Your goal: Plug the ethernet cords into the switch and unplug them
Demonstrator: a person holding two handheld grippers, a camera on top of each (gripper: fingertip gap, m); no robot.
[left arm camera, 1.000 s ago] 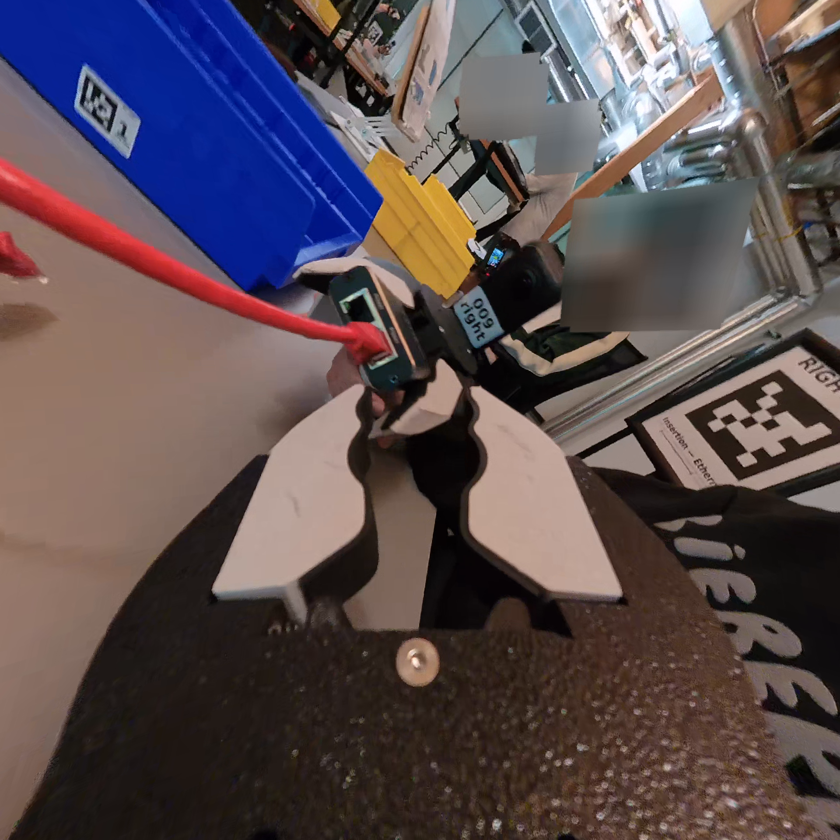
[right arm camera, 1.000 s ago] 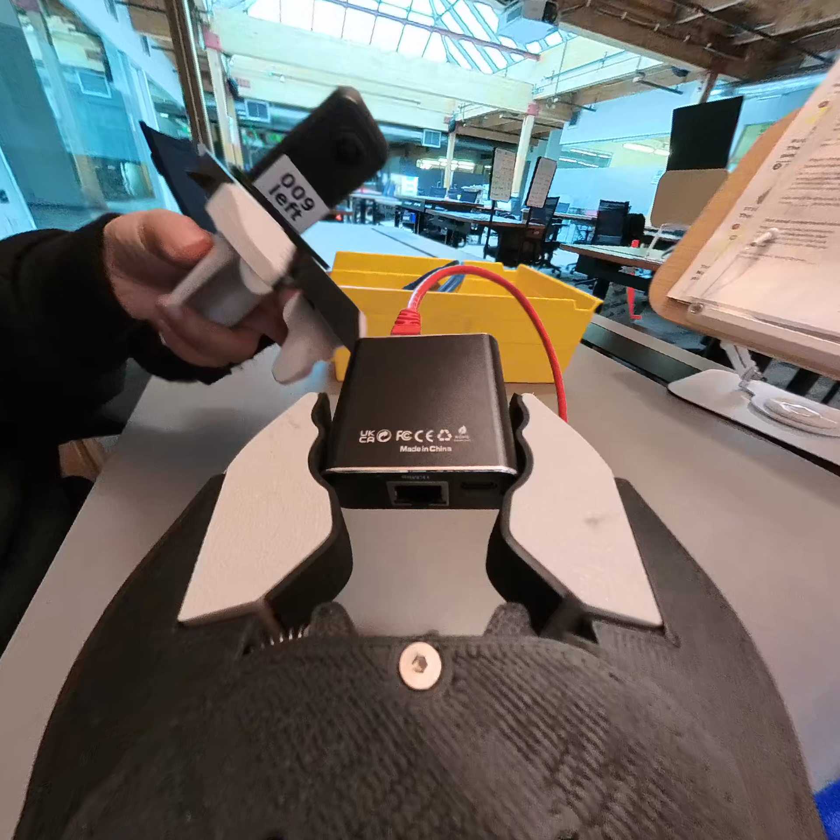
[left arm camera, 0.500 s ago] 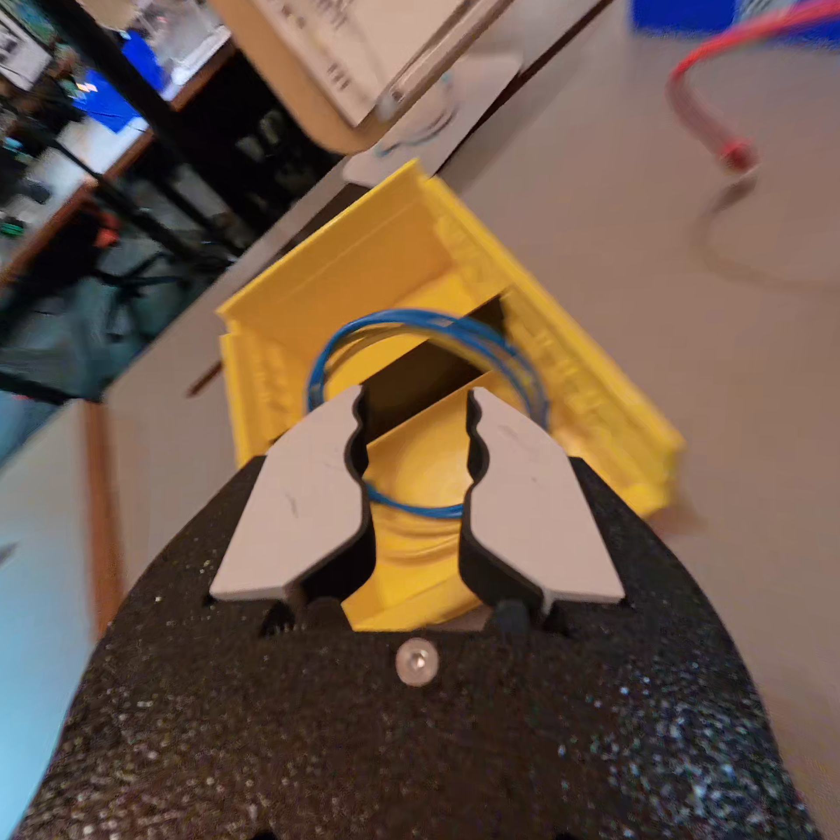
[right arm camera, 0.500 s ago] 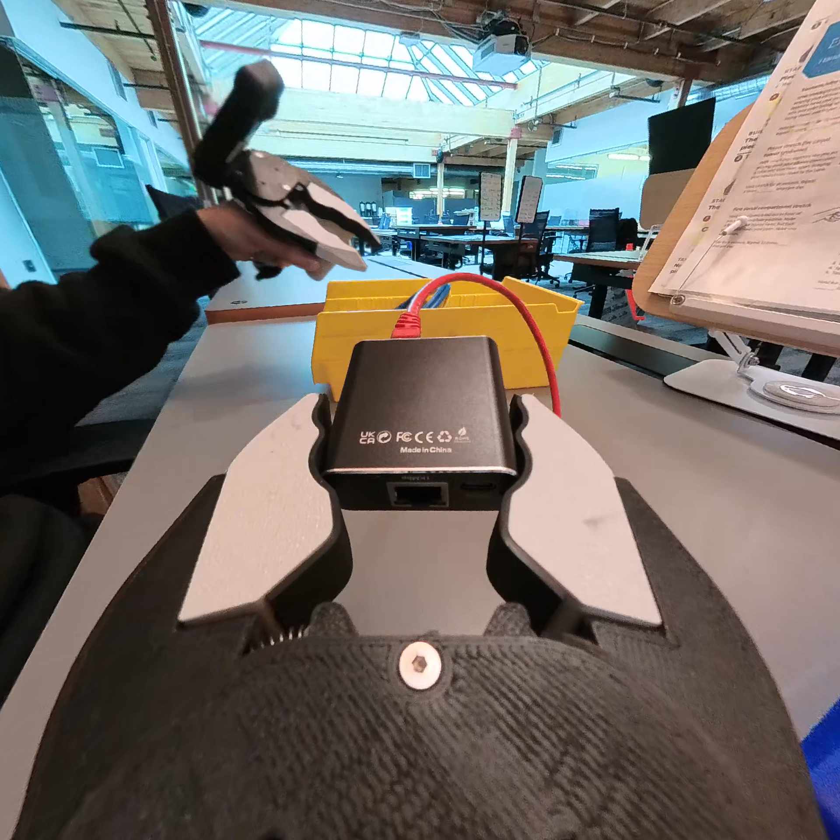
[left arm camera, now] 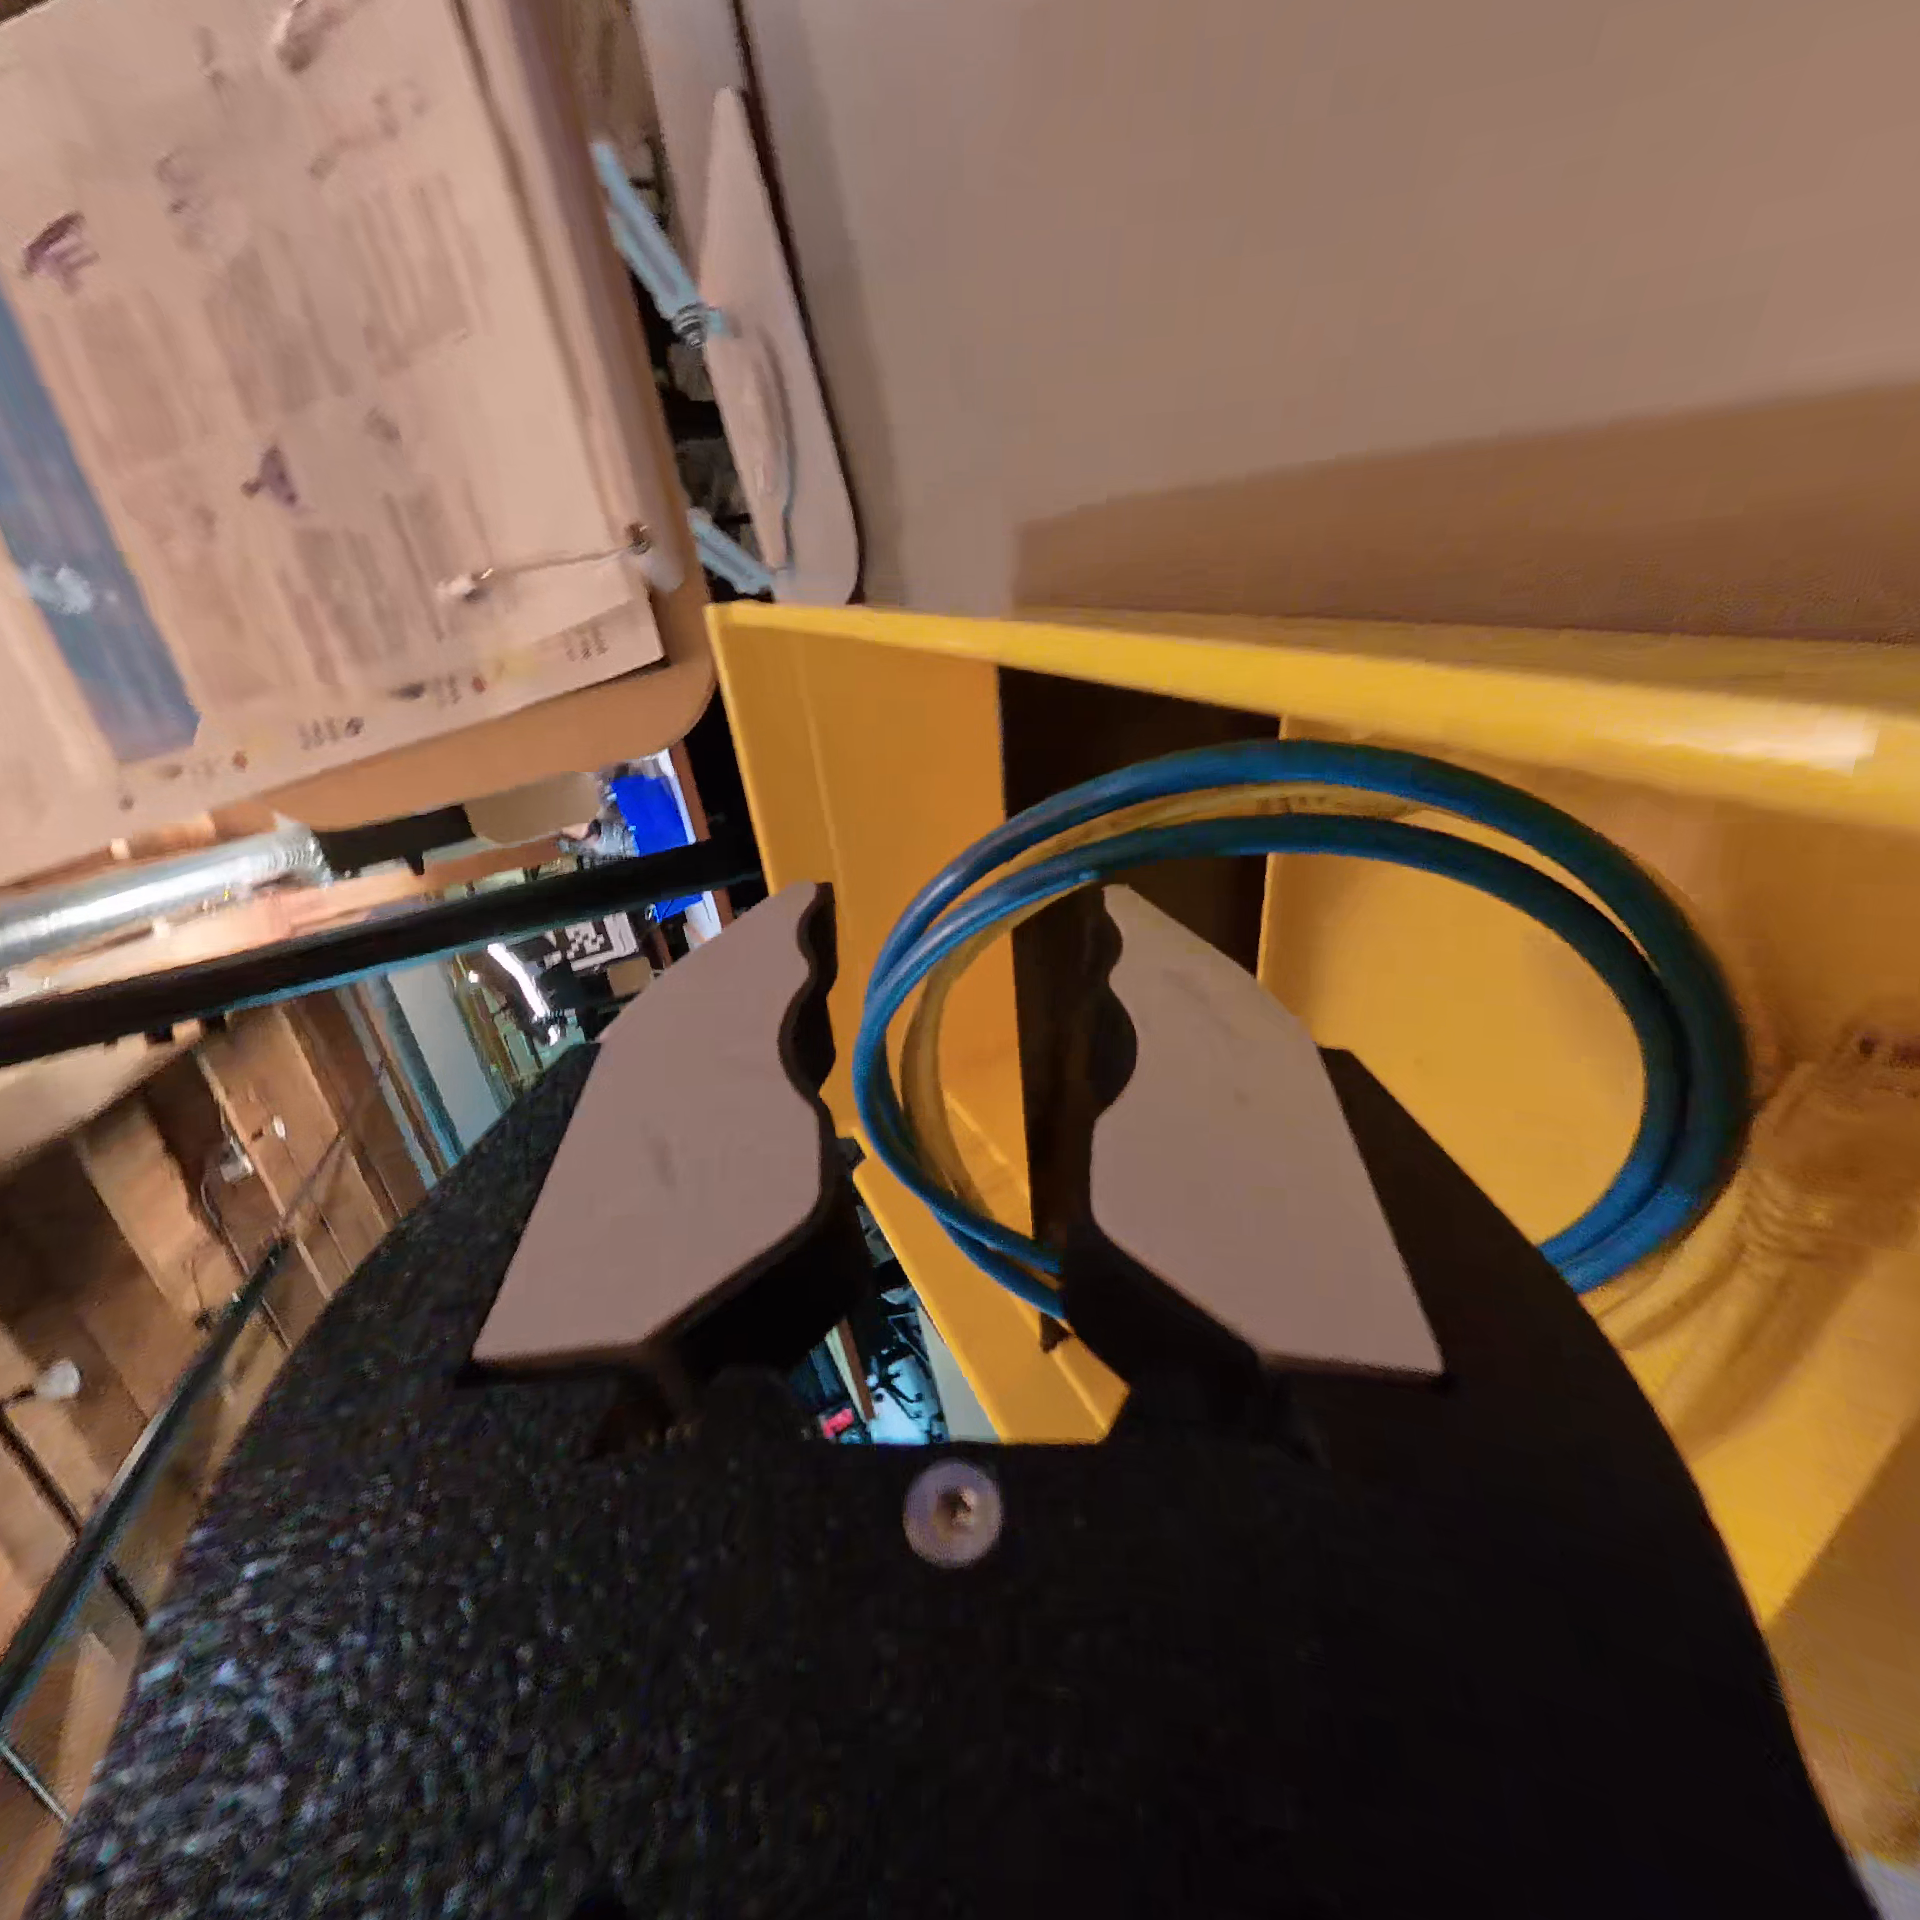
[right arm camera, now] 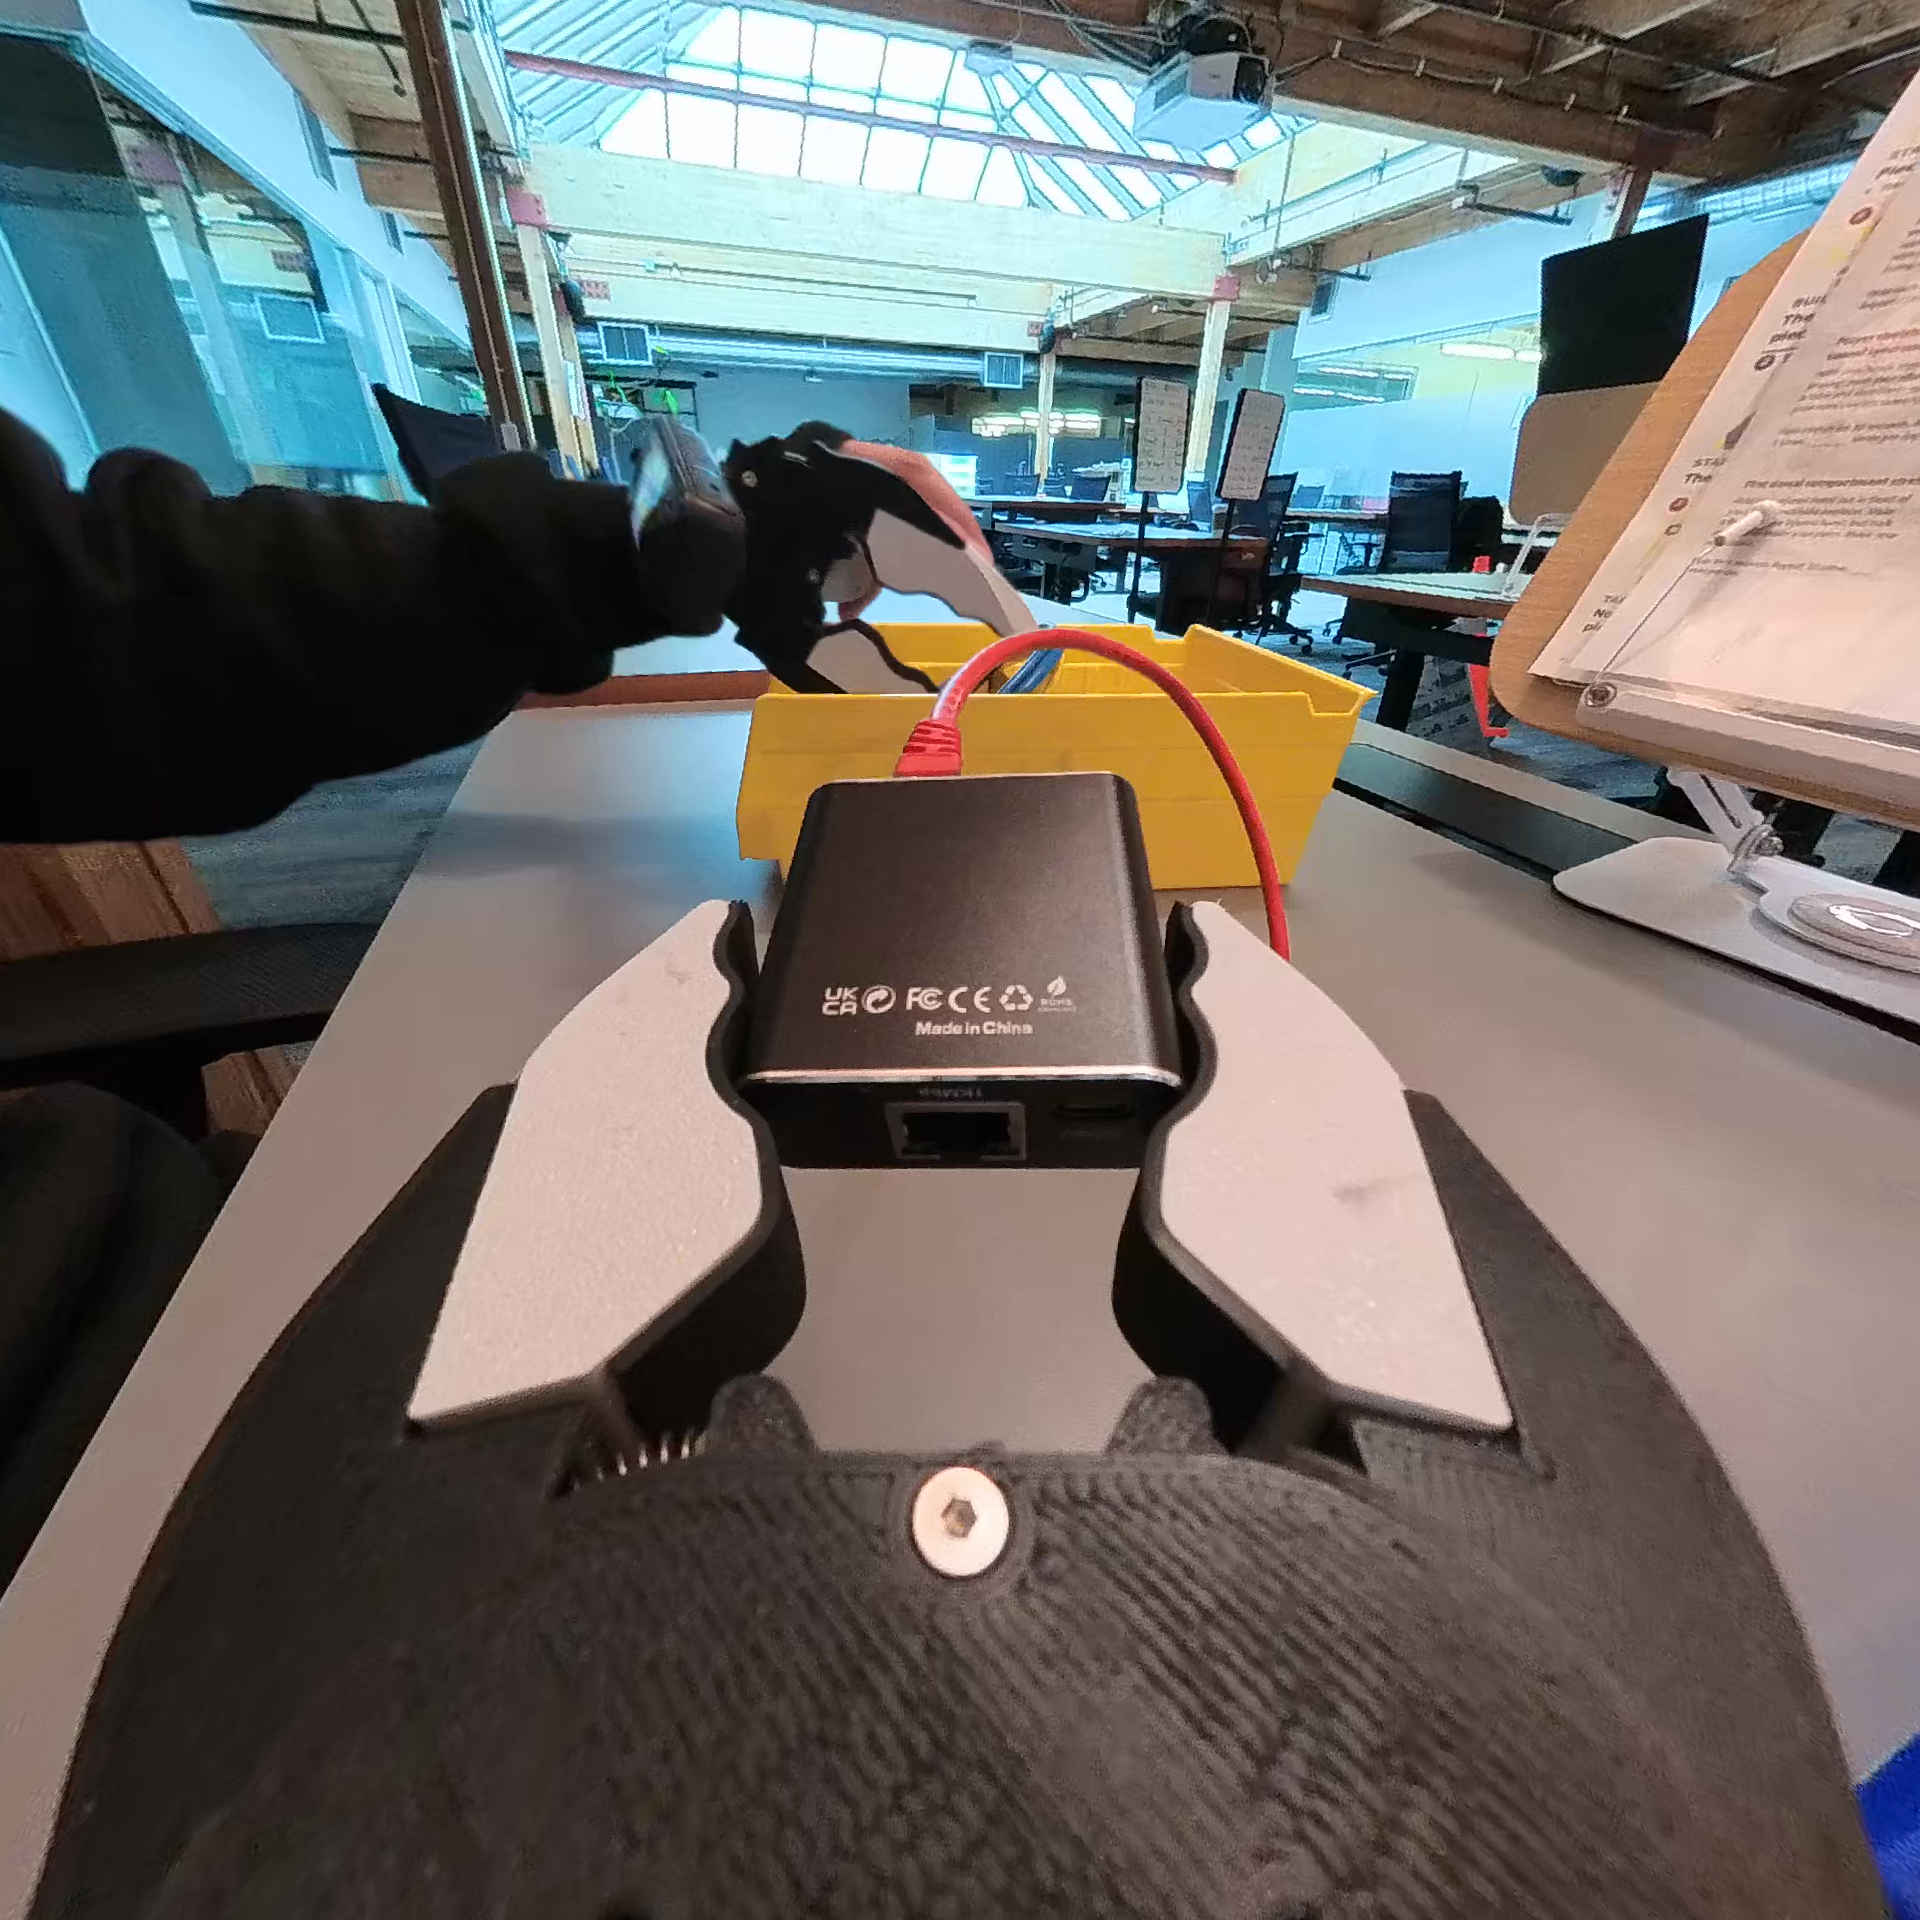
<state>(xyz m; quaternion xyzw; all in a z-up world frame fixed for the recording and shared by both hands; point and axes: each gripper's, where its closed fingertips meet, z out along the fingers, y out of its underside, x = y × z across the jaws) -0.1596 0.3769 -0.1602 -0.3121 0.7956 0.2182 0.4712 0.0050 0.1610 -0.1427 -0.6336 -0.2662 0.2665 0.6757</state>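
Observation:
My right gripper (right arm camera: pixel 961 914) is shut on the black switch (right arm camera: pixel 961 914) and holds it just above the grey table. A red ethernet cord (right arm camera: pixel 1195 717) is plugged into the switch's far side and arcs off to the right. One port on the near side (right arm camera: pixel 956 1132) is empty. My left gripper (left arm camera: pixel 961 909) is open and empty, its fingers over the yellow bin (left arm camera: pixel 1558 707), around a coiled blue ethernet cord (left arm camera: pixel 1351 790) without touching it. The left gripper also shows in the right wrist view (right arm camera: pixel 914 623), above the bin (right arm camera: pixel 1039 779).
A document stand with a printed sheet (right arm camera: pixel 1766 520) stands at the right on a white base (right arm camera: pixel 1714 904); it also shows in the left wrist view (left arm camera: pixel 312 416). A black divider (left arm camera: pixel 1039 935) splits the bin. A blue bin corner (right arm camera: pixel 1886 1849) sits at the lower right.
My left gripper left the switch, swung away to the yellow bin and came down over the blue cord coil. The right gripper still holds the switch with the red cord plugged in.

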